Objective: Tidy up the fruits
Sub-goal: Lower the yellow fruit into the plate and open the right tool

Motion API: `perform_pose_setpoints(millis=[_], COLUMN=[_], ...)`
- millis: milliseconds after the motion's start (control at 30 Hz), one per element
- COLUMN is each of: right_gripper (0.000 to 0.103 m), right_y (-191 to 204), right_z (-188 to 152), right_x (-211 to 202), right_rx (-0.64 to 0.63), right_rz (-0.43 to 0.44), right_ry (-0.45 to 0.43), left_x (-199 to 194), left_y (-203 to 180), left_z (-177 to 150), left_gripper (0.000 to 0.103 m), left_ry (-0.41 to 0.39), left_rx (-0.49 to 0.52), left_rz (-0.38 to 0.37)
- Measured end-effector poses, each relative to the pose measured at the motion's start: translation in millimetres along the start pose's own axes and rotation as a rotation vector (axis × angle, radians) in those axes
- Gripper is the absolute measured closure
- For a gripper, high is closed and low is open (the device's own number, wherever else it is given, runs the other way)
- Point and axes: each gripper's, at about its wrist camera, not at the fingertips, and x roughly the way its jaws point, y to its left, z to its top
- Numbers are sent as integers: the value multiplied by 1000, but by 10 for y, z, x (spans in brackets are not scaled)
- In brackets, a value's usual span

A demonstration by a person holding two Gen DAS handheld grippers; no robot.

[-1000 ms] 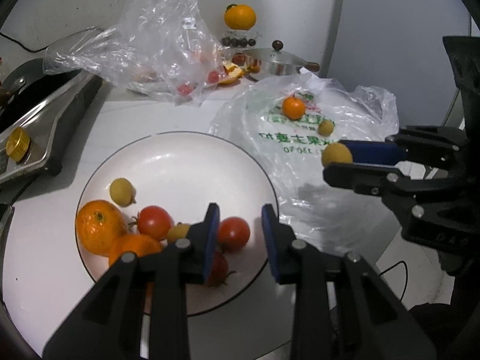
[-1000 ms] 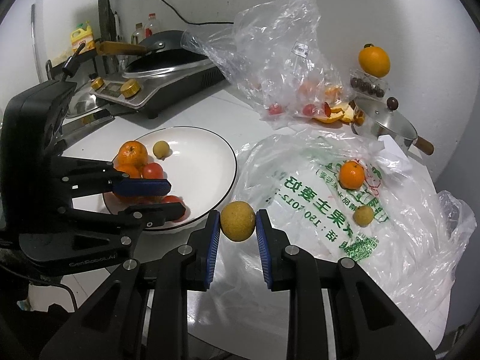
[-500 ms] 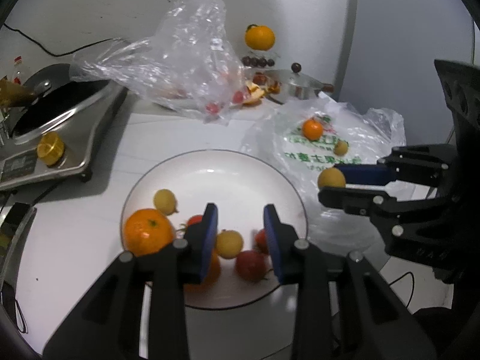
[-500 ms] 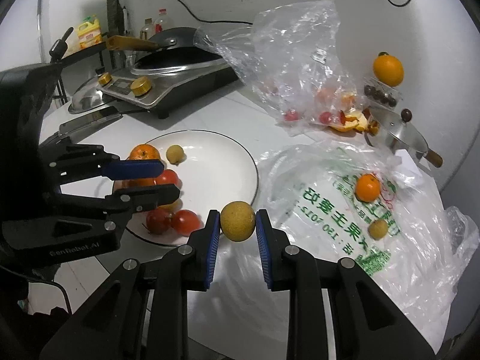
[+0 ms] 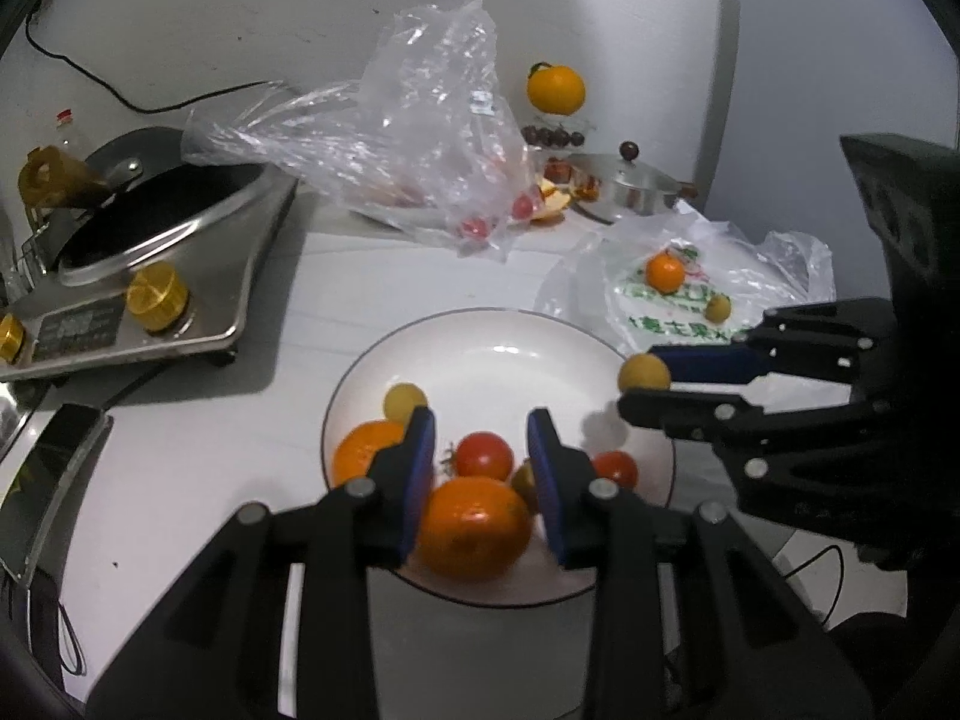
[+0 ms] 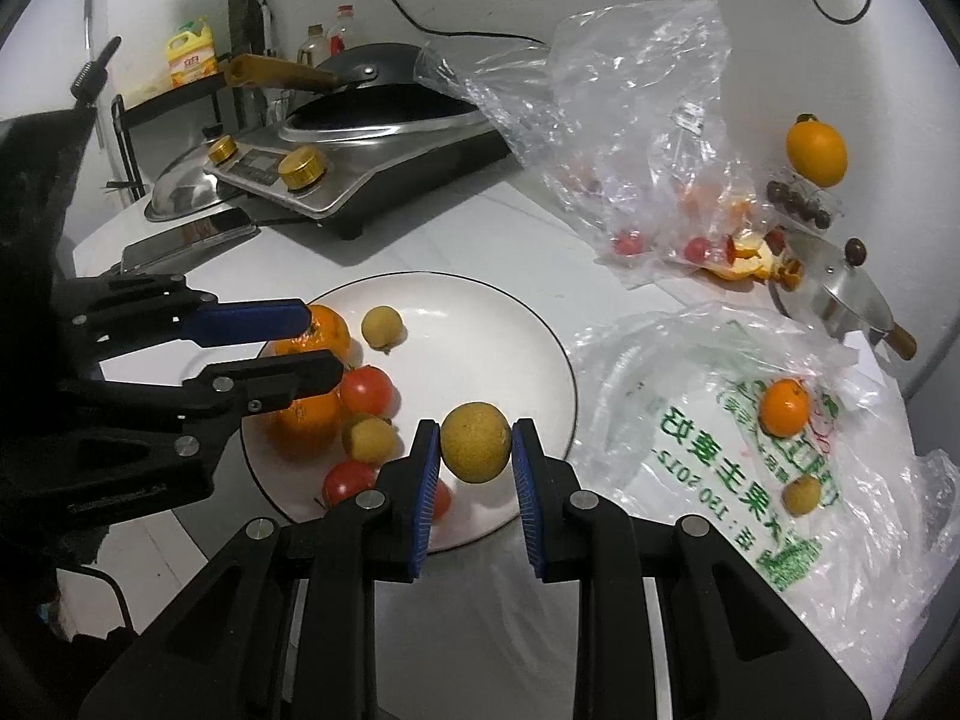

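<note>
right gripper (image 6: 474, 447): clamped on a yellow-brown fruit (image 6: 475, 443), held above the plate's 5 o'clock rim
left gripper (image 5: 480, 450): jaws narrow, nothing between the pads, hanging over the plate's 8 o'clock side
plate (image 6: 480, 312): holds oranges, tomatoes, small yellow fruits
printed bag (image 6: 708, 456): at 3 o'clock of the plate, one orange and one small fruit on it

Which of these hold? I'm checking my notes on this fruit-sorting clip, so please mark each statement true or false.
1. The right gripper is shut on a yellow-brown fruit. True.
2. The left gripper holds a tomato. False: nothing is between its fingers; it hovers above the plate.
3. The plate is empty. False: it holds oranges, tomatoes and small yellow fruits.
4. A small orange lies on the printed plastic bag. True.
5. The pot has no lid. False: its lid is on.
</note>
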Motion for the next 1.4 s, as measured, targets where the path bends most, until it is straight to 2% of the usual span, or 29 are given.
perform_pose_setpoints(millis=[700, 1400], right_gripper=[77, 77], right_y=[54, -86], right_z=[105, 17], right_x=[430, 160], right_rx=[15, 44], right_rz=[45, 28], right_ry=[46, 1], left_x=[45, -21], left_y=[208, -92], left_z=[15, 67], left_gripper=[69, 69], left_ry=[9, 7], left_rx=[-25, 8], left_rz=[27, 4])
